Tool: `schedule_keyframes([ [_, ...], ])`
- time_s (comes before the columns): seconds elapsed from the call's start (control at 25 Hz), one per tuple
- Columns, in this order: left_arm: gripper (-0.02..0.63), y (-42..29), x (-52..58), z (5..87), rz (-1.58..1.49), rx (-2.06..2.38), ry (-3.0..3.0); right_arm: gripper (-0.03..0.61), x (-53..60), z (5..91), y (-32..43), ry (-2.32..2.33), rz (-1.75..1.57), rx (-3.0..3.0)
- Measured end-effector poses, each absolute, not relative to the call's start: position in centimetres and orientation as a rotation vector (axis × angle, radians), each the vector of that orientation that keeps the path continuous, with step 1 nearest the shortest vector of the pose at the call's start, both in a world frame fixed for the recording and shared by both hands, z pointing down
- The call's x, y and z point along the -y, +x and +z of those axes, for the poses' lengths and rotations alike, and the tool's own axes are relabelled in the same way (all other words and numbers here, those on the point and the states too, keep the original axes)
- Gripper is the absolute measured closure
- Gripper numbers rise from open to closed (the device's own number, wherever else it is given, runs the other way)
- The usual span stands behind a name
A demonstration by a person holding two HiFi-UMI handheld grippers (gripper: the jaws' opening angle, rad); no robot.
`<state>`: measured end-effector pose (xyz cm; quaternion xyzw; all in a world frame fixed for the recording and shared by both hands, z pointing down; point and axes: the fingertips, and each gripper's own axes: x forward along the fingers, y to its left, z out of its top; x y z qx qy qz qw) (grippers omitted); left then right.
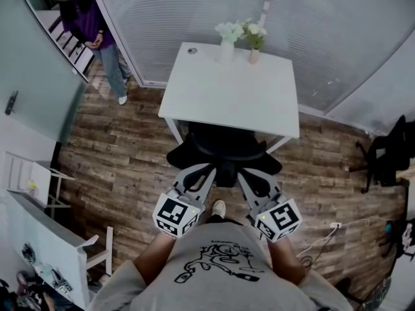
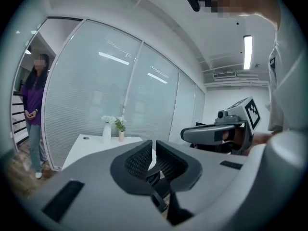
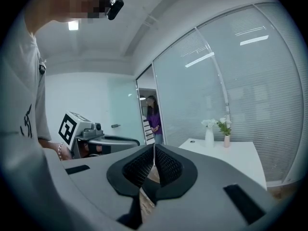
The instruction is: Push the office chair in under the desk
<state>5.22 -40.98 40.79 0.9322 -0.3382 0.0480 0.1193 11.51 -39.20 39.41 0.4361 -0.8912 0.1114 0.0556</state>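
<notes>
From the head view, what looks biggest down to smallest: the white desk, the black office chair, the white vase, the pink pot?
1. white desk
2. black office chair, though partly hidden under the desk
3. white vase
4. pink pot, only a little smaller than the vase

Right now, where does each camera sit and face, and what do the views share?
Head view: on the head, facing steeply down at desk, office chair; left gripper, right gripper, shirt show.
Left gripper view: on that gripper, along its shut jaws towards the desk; right gripper, shirt show.
Right gripper view: on that gripper, along its shut jaws towards the desk; left gripper, wrist show.
All three share the desk, vases and bystander.
</notes>
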Motion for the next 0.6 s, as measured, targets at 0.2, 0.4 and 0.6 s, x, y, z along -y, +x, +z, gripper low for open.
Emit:
schedule_keyframes([
  [0.2, 0.588, 5.2, 40.98, 40.91, 0.17, 0.983, 2.745, 0.538, 39.17, 39.28, 11.66, 1.332, 0.344, 2.708],
  [0.4, 0.588, 5.07, 41.19, 40.57, 0.153, 0.991, 2.744, 0.538, 39.17, 38.97, 11.61, 1.337, 0.331, 2.707],
  [0.6, 0.588, 5.07, 41.24, 40.93, 0.16, 0.979, 2.746, 0.538, 39.26, 38.89, 11.63, 1.347, 0.325, 2.705],
])
